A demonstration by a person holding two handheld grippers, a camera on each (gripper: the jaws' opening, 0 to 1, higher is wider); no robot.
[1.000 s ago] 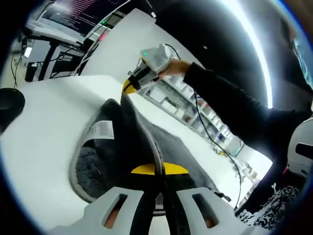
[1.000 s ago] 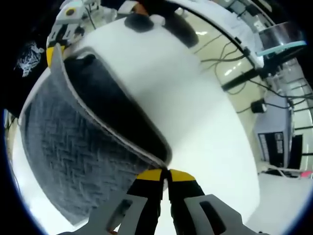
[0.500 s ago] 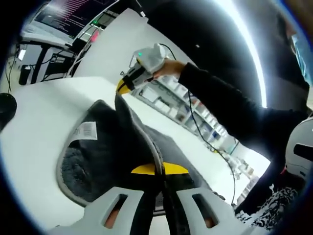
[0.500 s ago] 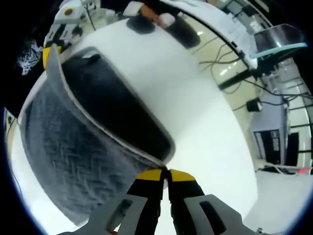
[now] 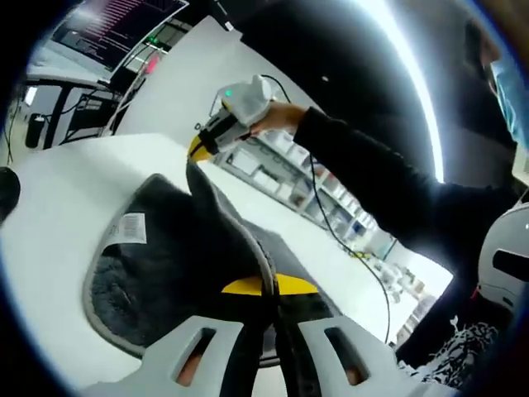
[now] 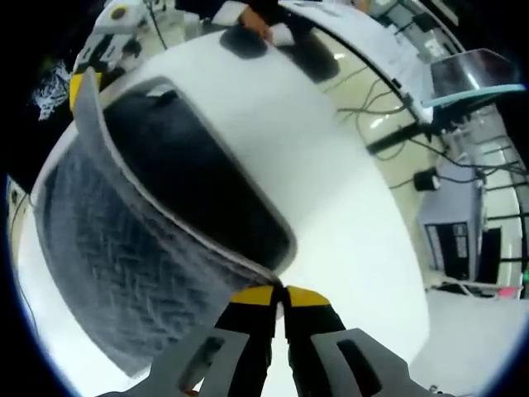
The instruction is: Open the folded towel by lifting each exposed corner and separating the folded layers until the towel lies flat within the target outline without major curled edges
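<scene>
holding the grey towel point(image 5: 194, 248) up by two corners, i have both tongs clenched on its pale hem: the left tongs point(image 5: 266, 287) pinch the near corner, and the right tongs point(image 6: 279, 291) pinch theirs, with the hem running taut between them. in the left gripper view the right tongs point(image 5: 201, 147) show at the far end of that edge, a hand and dark sleeve behind them. in the right gripper view the left tongs point(image 6: 83, 87) sit at the far corner. i judge the top layer is raised like this so it peels away from the layer below; the rest of the towel sags onto the white tabletop point(image 6: 331, 190), its care label point(image 5: 126, 228) facing up. i can't make out a target outline. around us are a monitor point(image 5: 124, 21), shelving, cables on the floor.
</scene>
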